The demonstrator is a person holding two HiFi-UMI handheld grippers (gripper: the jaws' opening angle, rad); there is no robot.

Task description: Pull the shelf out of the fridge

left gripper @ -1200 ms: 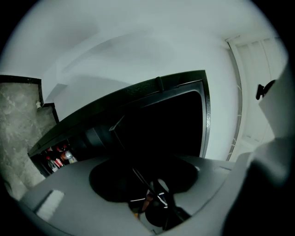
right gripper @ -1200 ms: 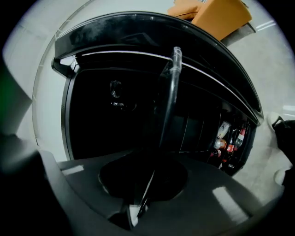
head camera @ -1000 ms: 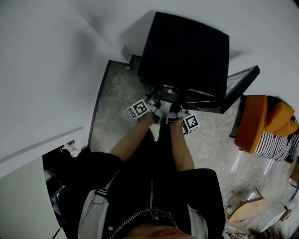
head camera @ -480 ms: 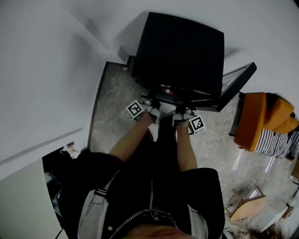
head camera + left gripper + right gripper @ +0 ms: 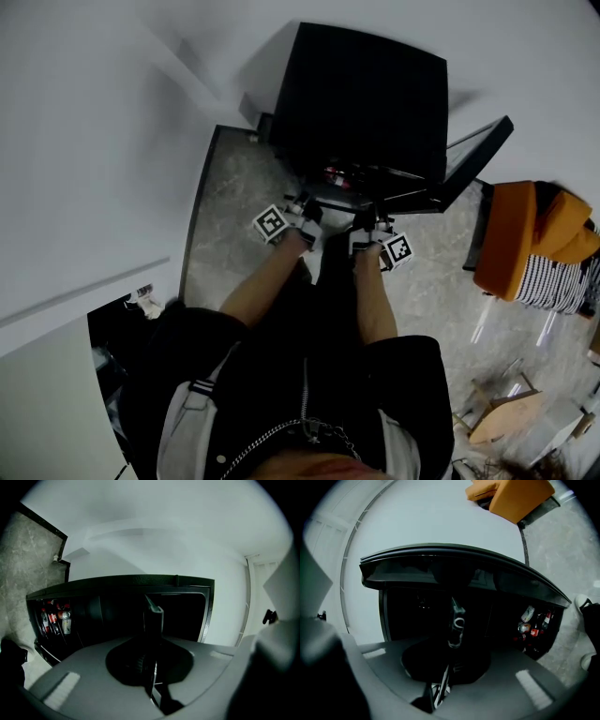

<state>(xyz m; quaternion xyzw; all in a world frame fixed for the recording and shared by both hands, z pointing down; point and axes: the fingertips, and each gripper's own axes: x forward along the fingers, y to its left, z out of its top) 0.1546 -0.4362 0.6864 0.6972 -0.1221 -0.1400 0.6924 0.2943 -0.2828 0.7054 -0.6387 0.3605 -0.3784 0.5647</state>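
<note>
A small black fridge (image 5: 370, 94) stands against the white wall with its door (image 5: 473, 155) swung open to the right. My left gripper (image 5: 302, 204) and right gripper (image 5: 367, 223) are side by side just in front of the dark opening. In the left gripper view the left gripper (image 5: 153, 612) is shut, with nothing visible between its jaws. In the right gripper view the right gripper (image 5: 457, 613) is closing, its jaws nearly together, and I see nothing between them. The inside is too dark to make out the shelf. Bottles and cans (image 5: 534, 620) sit in the door rack.
An orange cushion and striped cloth (image 5: 525, 244) lie on a seat right of the door. A cardboard box (image 5: 502, 417) is on the stone floor (image 5: 234, 206) at lower right. The white wall (image 5: 94, 141) runs along the left.
The two grippers have drawn a little apart: the right one went right, the left one slightly left. Both stay in front of the opening.
</note>
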